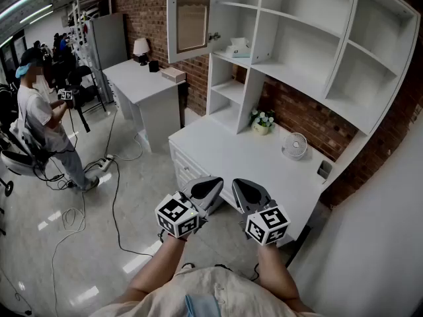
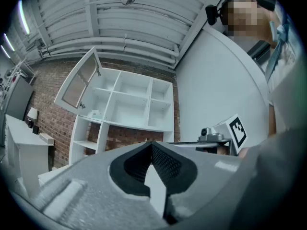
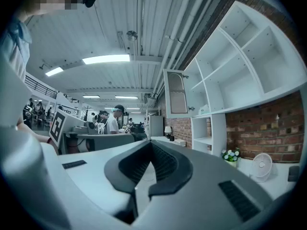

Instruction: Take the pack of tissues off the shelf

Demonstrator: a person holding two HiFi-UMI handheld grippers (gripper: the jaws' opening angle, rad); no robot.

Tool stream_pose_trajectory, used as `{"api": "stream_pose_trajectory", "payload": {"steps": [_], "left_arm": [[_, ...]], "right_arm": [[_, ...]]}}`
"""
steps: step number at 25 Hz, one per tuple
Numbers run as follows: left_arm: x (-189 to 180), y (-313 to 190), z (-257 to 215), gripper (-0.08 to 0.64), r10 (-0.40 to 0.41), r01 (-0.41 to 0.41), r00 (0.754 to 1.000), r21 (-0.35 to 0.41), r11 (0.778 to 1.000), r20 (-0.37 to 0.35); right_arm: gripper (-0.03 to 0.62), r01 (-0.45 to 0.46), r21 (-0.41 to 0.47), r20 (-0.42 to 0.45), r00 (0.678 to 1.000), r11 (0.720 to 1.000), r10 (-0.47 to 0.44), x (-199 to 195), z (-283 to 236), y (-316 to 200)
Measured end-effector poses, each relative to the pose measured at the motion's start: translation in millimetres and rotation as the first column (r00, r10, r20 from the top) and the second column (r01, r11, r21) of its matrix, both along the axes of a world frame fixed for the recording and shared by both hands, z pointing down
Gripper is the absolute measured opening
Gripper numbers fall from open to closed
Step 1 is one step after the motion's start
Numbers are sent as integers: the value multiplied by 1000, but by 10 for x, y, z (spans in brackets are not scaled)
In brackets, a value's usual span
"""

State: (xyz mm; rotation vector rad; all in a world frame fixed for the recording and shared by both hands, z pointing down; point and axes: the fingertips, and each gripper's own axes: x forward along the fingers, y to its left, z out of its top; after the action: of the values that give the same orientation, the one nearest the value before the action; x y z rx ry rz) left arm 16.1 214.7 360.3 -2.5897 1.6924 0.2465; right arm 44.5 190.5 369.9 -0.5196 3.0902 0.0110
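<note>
The pack of tissues [image 1: 239, 47] is a pale box on a shelf of the white shelf unit [image 1: 310, 78], just right of the open cabinet door. It also shows small in the left gripper view as the tissues [image 2: 94, 113] and in the right gripper view as the tissues [image 3: 204, 110]. My left gripper [image 1: 210, 189] and right gripper [image 1: 244, 191] hang side by side near the desk's front edge, well below and short of the shelf. Both point towards the shelf unit. The left gripper [image 2: 151, 145] is shut and empty, and so is the right gripper [image 3: 151, 145].
The glass cabinet door [image 1: 192, 15] stands open beside the tissues. On the white desk [image 1: 225, 157] under the shelves are a flower pot [image 1: 262, 121] and a small fan [image 1: 295, 145]. A person [image 1: 39, 111] stands far left among floor cables [image 1: 112, 197]. A second desk [image 1: 142, 88] stands behind.
</note>
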Motion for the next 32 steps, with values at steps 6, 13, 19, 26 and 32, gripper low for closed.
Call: {"api": "stream_pose_trajectory", "payload": {"steps": [6,13,19,26,32], "left_arm": [[20,-67,-61,9,17,-17,1000,1,1000,11],[16,-114,22,9,43,-43,999,-15,999,0],[-164,-165,38,9,37,-38,999,-25,999,-16],[-567,-148,62,9,47,-48,998,-18,999,-33],[-901,-106,101,9,84,-84,995,-3,996,-62]], "right_arm": [[15,-11,8,6,1000,1000,11,9,-62,-51],[15,-24,1,2,1000,1000,24,-25,-12,-89],[15,-29,-9,-7,1000,1000,29,-161,-1,-145],[18,9,-81,105,994,997,-1,-496,-44,-145],[20,-34,-88,80,996,996,41,-825,87,-112]]}}
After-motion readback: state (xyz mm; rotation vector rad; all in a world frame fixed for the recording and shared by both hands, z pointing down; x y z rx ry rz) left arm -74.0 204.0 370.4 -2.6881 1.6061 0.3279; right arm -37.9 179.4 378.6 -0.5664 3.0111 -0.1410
